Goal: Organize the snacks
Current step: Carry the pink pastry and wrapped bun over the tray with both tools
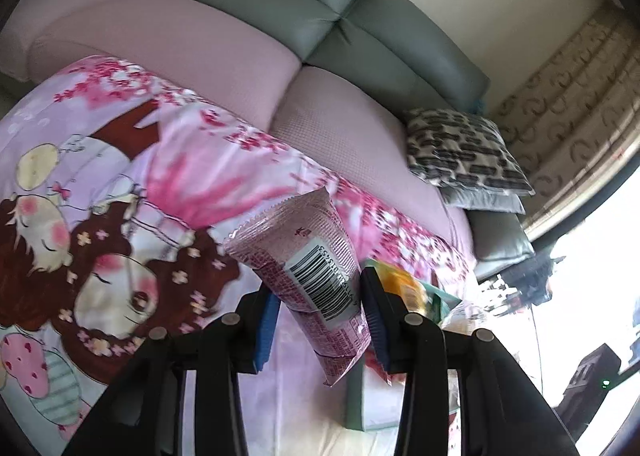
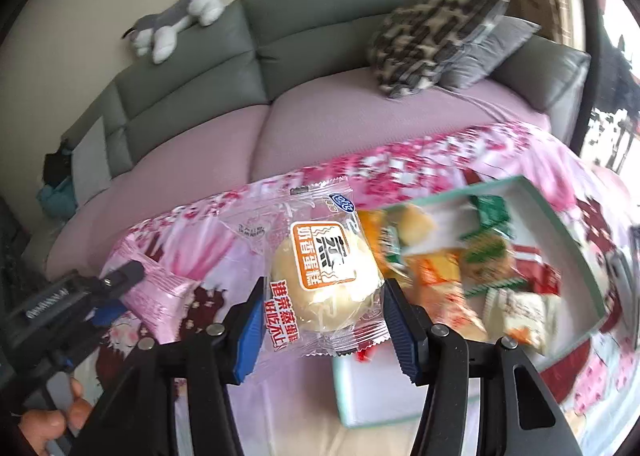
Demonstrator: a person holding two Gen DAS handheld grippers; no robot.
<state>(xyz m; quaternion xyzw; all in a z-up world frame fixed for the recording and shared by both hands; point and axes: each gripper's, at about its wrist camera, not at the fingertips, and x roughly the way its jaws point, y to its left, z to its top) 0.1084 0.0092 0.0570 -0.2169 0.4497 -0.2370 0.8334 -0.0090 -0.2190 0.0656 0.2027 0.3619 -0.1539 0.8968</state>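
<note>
My left gripper [image 1: 320,308] is shut on a pink snack packet [image 1: 308,260] with a barcode and holds it above the pink cartoon cloth [image 1: 120,215]. In the right wrist view the left gripper [image 2: 116,296] shows at the left with the pink packet [image 2: 160,292]. My right gripper [image 2: 324,320] is shut on a clear-wrapped steamed cake [image 2: 324,284] with an orange label, held above the cloth just left of the mint green box [image 2: 560,223]. The box holds several mixed snack packets [image 2: 472,268]. Its corner also shows in the left wrist view [image 1: 356,404].
A green sofa with pink seat covers [image 2: 328,123] stands behind the table. Patterned and grey cushions [image 2: 440,35] lie at its right end. A plush toy [image 2: 176,19] lies on the backrest. A bright window [image 1: 600,256] is at the right.
</note>
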